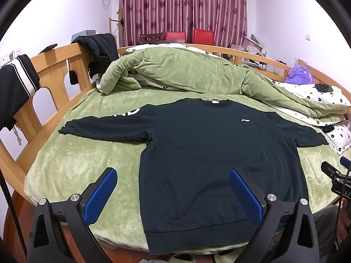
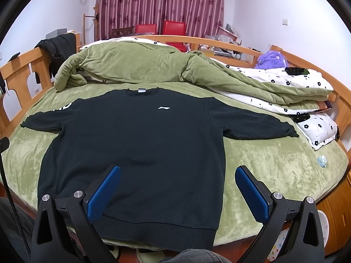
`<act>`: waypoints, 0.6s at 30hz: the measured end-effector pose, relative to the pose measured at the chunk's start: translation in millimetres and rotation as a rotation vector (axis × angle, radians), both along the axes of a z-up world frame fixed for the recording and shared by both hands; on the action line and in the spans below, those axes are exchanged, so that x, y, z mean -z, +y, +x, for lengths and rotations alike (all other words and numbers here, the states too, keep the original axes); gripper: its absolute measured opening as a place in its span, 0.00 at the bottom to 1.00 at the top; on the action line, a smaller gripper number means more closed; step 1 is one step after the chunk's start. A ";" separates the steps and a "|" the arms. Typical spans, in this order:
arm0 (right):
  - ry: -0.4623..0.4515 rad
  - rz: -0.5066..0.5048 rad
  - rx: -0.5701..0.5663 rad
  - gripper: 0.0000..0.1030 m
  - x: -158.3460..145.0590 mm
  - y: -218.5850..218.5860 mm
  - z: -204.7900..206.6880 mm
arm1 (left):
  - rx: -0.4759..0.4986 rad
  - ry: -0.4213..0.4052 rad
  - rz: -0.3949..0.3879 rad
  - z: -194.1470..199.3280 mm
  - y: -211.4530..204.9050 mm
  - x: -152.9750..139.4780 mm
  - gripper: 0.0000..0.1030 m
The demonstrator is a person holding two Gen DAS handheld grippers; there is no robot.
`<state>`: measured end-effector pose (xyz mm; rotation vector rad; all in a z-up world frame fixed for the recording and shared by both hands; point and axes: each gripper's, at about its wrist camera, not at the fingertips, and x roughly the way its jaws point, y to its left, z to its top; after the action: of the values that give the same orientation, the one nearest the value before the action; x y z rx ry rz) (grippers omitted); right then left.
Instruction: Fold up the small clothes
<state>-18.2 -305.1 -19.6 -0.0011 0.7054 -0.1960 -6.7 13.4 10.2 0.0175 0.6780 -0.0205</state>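
Note:
A black long-sleeved sweatshirt (image 1: 208, 153) (image 2: 140, 144) lies flat and face up on a green bed cover (image 1: 76, 164) (image 2: 274, 164), sleeves spread to both sides, a small white logo on the chest. My left gripper (image 1: 173, 175) hovers open above the hem's left part, its blue pads wide apart with nothing between them. My right gripper (image 2: 177, 173) is open too, over the hem's right part, and holds nothing. In the left wrist view, the right gripper's black body (image 1: 337, 179) shows at the right edge.
A bunched green quilt (image 1: 175, 72) (image 2: 142, 65) and floral white bedding (image 2: 296, 83) lie behind the sweatshirt. A wooden bed frame (image 1: 52, 70) rings the bed, with dark clothes draped on it. A purple plush toy (image 2: 272, 60) and a small blue object (image 2: 321, 161) sit at right.

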 end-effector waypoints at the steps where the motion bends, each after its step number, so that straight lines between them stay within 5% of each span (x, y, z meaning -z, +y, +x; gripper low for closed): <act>1: 0.000 0.001 -0.001 0.99 0.0 -0.4 0.1 | 0.000 0.000 0.001 0.6 -1.3 0.5 1.00; 18: -0.003 -0.002 -0.001 0.99 1.1 5.0 -0.6 | 0.003 0.001 -0.009 2.0 -5.2 3.8 1.00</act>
<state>-18.8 -300.1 -20.6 -0.0031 0.7025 -0.1953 -4.7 8.2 6.4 0.0096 0.6784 -0.0266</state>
